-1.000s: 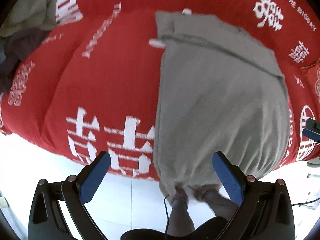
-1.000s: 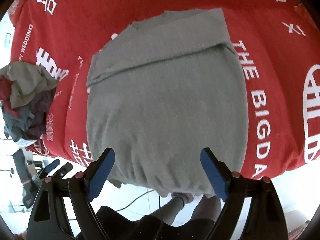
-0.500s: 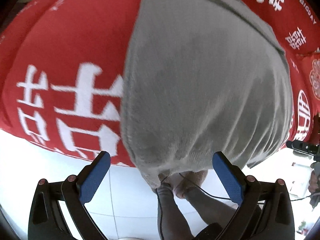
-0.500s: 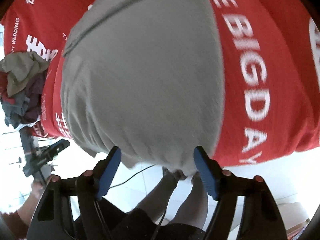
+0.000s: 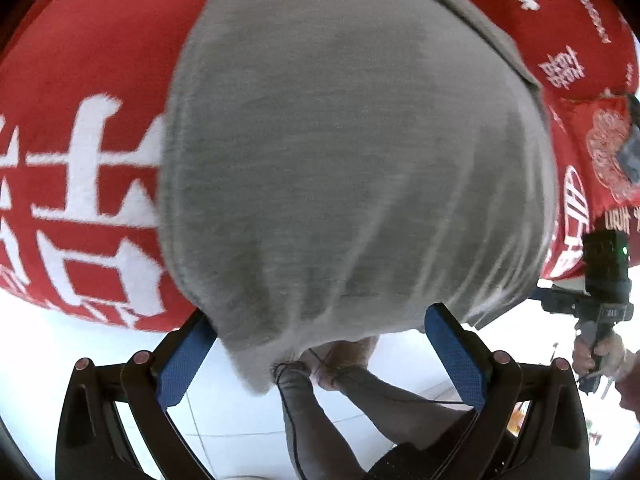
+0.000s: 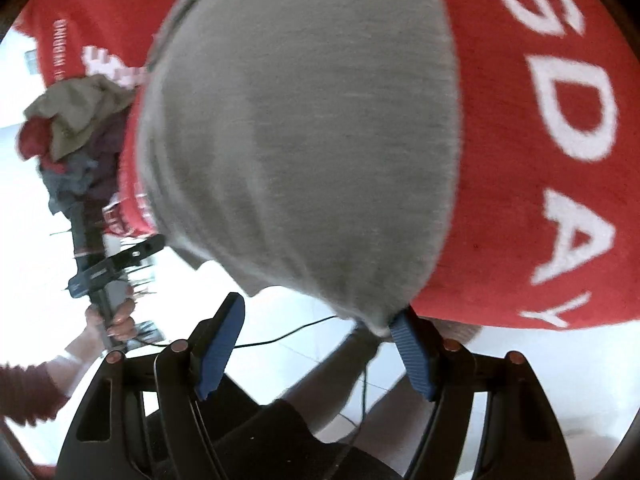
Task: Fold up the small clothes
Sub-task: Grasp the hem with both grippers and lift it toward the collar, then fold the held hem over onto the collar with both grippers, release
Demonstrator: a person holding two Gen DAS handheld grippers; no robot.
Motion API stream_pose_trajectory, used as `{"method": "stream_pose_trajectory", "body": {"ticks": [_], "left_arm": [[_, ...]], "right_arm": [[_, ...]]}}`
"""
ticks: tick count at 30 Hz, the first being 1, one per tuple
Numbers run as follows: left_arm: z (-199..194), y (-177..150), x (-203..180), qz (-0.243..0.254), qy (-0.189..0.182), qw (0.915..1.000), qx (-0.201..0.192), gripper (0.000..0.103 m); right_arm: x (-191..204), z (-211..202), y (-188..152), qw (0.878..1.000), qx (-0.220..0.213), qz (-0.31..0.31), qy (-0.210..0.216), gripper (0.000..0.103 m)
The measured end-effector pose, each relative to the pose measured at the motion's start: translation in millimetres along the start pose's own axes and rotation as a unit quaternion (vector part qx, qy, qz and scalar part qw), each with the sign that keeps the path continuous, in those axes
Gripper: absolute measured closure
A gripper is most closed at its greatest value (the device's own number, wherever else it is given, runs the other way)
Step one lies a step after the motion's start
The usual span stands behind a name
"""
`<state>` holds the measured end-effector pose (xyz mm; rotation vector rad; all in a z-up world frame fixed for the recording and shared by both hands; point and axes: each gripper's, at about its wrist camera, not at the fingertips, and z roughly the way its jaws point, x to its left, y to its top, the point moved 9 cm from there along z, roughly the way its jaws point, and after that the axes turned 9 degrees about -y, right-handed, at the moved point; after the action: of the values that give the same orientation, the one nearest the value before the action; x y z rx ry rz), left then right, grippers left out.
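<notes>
While both wrists tip steeply down, I count one grey garment (image 5: 352, 168) and one heap of unfolded clothes (image 6: 76, 128), left of it on the red blanket (image 5: 80, 168). Its long axis runs away from me, hem draped over the blanket's near edge. My left gripper (image 5: 320, 354) gapes at that hem; my right gripper (image 6: 316, 346) has just narrowed but stands apart, unpinched.

Grey garment (image 5: 352, 152); red cover (image 5: 80, 80), white lettering; blue fingers (image 5: 184, 360)
</notes>
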<state>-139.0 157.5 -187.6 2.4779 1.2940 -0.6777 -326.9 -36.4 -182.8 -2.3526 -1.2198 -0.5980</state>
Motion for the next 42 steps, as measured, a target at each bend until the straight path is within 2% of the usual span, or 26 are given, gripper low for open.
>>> {"method": "stream_pose_trajectory", "body": {"ticks": [7,12,15,17,18,19,20,21,22,24,30,34,37,42], "left_arm": [[3.2,3.8,-9.0,0.005,-0.006,0.9999,0.01,0.001],[5.1,5.0,-11.3,0.021,0.024,0.9992,0.023,0.005],[2.6,4.4,-9.9,0.031,0.057,0.9975,0.029,0.025],[-0.8,3.6,-4.1,0.03,0.077,0.9959,0.036,0.061],[-2.2,2.8,-1.8,0.023,0.073,0.9962,0.042,0.071],[-3.3,2.3,-0.8,0.009,0.054,0.9973,0.048,0.086],[-5.8,3.1,-1.4,-0.006,0.031,0.9982,0.051,0.086],[-9.0,4.7,-3.1,-0.01,0.024,0.9984,0.05,0.086],[-13.5,7.0,-7.5,-0.005,0.018,0.9988,0.046,0.09],[-24.3,11.6,-20.0,0.004,-0.004,0.9993,0.037,0.09],[-52.0,31.6,-46.7,-0.005,-0.068,0.9976,0.009,0.09],[-61.0,44.2,-56.5,0.004,-0.082,0.9966,0.0,0.09],[-70.4,69.3,-62.4,0.004,-0.094,0.9955,-0.013,0.09],[-93.6,119.3,-66.4,-0.021,-0.111,0.9919,-0.059,0.09]], "right_arm": [[2.9,10.4,0.3,0.999,0.005,0.0,0.032,0.026],[-0.6,23.8,-2.0,0.998,0.017,0.017,0.062,0.026],[-2.3,32.5,-4.3,0.996,0.025,0.04,0.07,0.029],[-5.0,34.6,-3.4,0.994,0.027,0.072,0.081,0.061],[-7.7,34.8,-2.3,0.992,0.025,0.095,0.084,0.089],[-12.0,32.8,-0.7,0.987,0.017,0.128,0.095,0.091],[-12.7,29.4,0.1,0.984,0.01,0.141,0.108,0.091],[-11.6,26.0,-0.4,0.982,0.002,0.145,0.118,0.091],[-6.5,21.5,-1.2,0.981,-0.004,0.145,0.129,0.092],[6.9,7.3,-1.8,0.975,-0.019,0.148,0.165,0.092],[20.7,-35.7,9.9,0.955,-0.076,0.181,0.224,0.092],[32.2,-58.7,24.5,0.939,-0.123,0.196,0.253,0.092],[40.3,-78.3,41.0,0.926,-0.149,0.201,0.282,0.092],[57.1,-116.2,81.4,0.902,-0.186,0.195,0.337,0.092]]}}
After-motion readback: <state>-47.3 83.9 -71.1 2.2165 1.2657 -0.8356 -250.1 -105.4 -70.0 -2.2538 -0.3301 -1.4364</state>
